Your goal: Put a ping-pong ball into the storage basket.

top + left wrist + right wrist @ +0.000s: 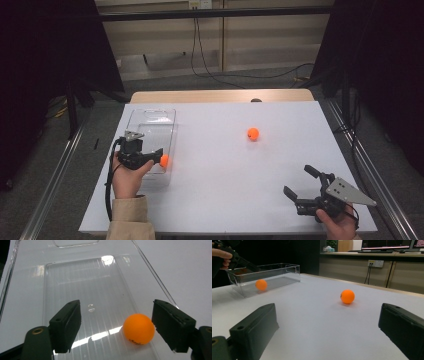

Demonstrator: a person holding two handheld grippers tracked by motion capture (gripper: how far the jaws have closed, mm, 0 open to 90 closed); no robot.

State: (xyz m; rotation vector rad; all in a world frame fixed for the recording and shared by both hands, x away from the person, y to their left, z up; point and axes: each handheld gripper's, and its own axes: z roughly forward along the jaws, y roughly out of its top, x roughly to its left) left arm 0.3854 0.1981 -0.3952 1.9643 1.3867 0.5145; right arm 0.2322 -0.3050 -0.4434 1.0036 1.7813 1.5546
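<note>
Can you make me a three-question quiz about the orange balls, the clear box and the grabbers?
1. Where is the ball nearest the left gripper?
A. on the floor
B. in the clear box
C. in the right gripper

2. How many orange balls are there?
A. two
B. four
C. none

3. How are the right gripper's jaws?
A. shut on a ball
B. shut on the box
C. open, holding nothing

Answers:
1 B, it rests on the box's floor, between the left gripper's spread jaws.
2 A, one in the box and a second ball on the table.
3 C, bare table shows between them.
</note>
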